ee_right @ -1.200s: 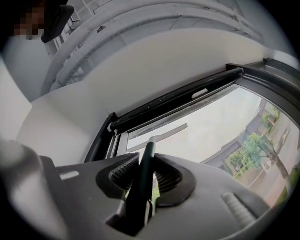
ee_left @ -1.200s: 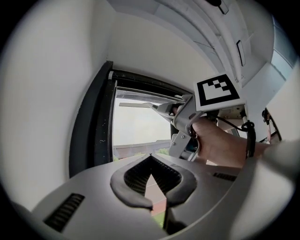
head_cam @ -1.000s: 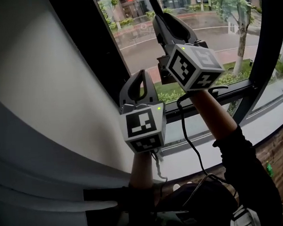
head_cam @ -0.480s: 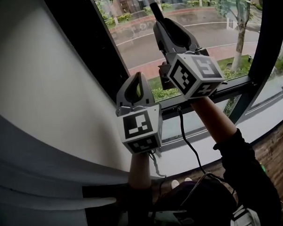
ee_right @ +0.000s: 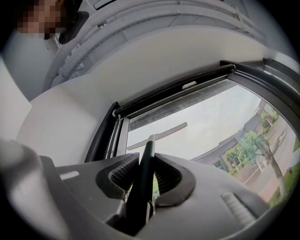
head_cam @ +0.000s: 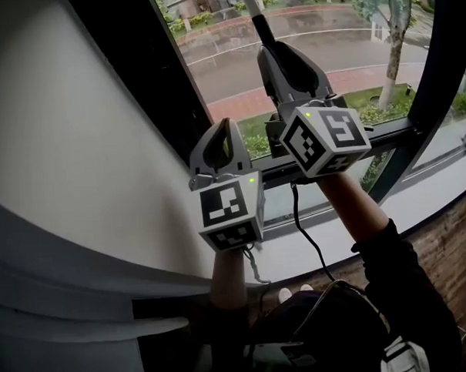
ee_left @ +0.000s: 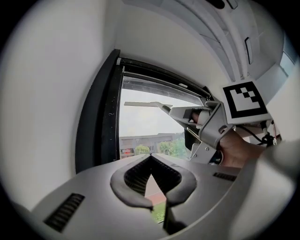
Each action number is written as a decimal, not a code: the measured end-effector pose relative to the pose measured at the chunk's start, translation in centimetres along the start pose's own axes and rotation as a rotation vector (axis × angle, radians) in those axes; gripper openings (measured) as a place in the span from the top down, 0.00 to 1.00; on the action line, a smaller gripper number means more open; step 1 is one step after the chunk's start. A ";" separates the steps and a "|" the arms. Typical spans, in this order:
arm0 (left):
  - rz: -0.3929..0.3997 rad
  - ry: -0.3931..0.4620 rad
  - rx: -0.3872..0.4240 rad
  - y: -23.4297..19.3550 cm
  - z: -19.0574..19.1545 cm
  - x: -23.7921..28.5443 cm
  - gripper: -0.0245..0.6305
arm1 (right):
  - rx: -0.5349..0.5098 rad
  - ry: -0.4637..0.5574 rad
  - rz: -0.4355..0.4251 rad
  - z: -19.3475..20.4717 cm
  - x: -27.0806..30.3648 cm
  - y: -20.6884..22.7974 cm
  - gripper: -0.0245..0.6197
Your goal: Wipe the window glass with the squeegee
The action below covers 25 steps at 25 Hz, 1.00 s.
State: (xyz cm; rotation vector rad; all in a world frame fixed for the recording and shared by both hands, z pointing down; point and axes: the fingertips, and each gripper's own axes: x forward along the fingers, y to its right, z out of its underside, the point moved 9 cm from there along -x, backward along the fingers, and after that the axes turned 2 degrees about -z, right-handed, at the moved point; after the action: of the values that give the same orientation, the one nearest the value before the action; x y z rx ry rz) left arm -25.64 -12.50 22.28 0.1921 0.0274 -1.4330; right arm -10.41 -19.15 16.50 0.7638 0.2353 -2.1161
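My right gripper (head_cam: 281,54) is shut on the dark handle of the squeegee (head_cam: 257,20), which runs up out of the head view. In the right gripper view the handle (ee_right: 143,168) lies between the jaws, and the pale blade (ee_right: 158,135) rests across the window glass (ee_right: 211,122) high up near the left frame. My left gripper (head_cam: 221,133) is held up beside the right one, lower and to its left. Its jaws are shut with nothing in them (ee_left: 150,156). From the left gripper view, the blade (ee_left: 143,104) and the right gripper (ee_left: 201,129) show against the glass (ee_left: 140,129).
A black window frame (head_cam: 135,70) borders the glass on the left, with a white wall (head_cam: 63,189) beside it. A dark lower frame bar (head_cam: 385,132) and a pale sill (head_cam: 426,200) run below. A black cable (head_cam: 303,236) hangs from the right gripper.
The right gripper and the squeegee handle have come down towards the lower frame bar. The left gripper has barely moved.
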 end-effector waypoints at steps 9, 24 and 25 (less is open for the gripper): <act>0.016 -0.036 -0.017 0.4 2.2 -0.2 0.96 | 0.009 -0.048 0.015 1.5 -2.4 0.1 0.81; 0.011 -0.107 -0.069 0.4 5.7 -0.8 0.96 | 0.048 -0.131 0.047 5.0 -6.3 0.0 0.81; 0.009 -0.112 -0.072 0.3 6.1 -0.9 0.96 | 0.053 -0.136 0.050 5.4 -6.6 0.0 0.81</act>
State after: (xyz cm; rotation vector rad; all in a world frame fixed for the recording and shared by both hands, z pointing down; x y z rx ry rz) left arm -26.06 -12.45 28.42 0.0529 -0.0140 -1.4290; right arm -9.78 -17.03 24.71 0.6460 0.0866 -2.1241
